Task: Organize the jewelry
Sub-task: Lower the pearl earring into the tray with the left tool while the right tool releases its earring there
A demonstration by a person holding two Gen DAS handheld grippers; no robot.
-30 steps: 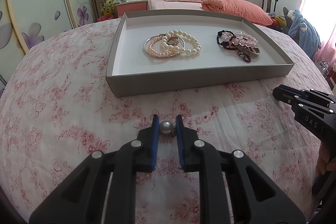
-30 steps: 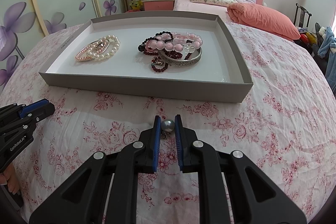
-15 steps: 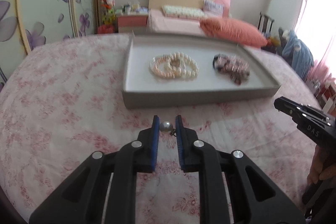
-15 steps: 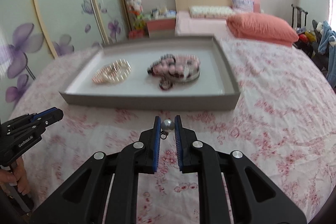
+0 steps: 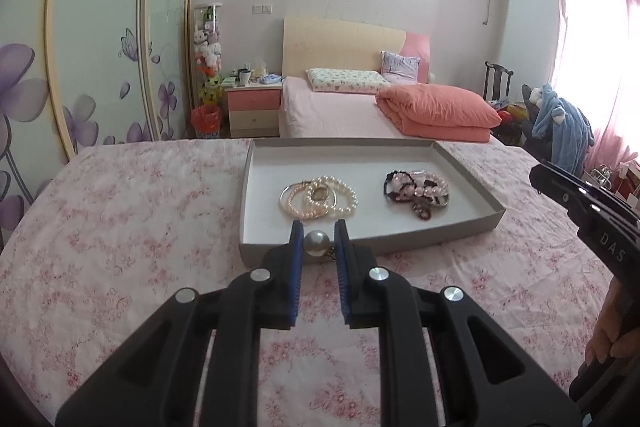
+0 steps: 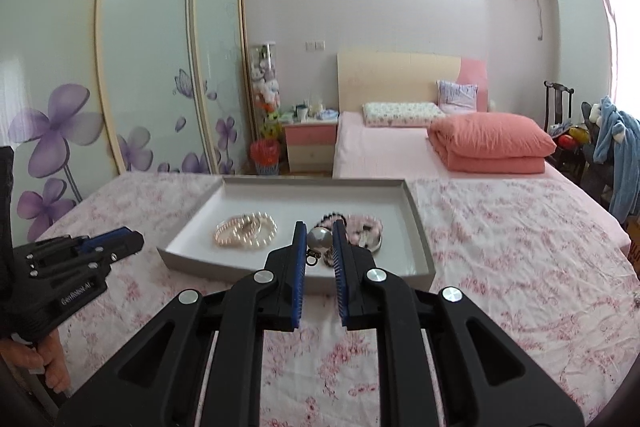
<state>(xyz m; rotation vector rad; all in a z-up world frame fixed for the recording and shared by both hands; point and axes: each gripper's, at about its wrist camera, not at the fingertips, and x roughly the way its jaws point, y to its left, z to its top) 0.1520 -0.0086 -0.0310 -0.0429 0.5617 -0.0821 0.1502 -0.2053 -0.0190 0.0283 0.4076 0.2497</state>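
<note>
I see a glossy, pearly bead (image 5: 317, 242) between ribbed blue pads (image 5: 296, 247) on matt black plastic fingers with shiny metal screws (image 5: 260, 273). The tray (image 5: 404, 242) looks like matt grey card. The floral bedspread (image 5: 120, 247) is soft, slightly creased cloth.

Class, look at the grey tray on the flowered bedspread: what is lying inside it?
Inside the grey tray lie two heaps: pale pearl bracelets on the left, and dark and pink beaded bracelets on the right. How many pieces each heap holds cannot be told, since they overlap.
</note>
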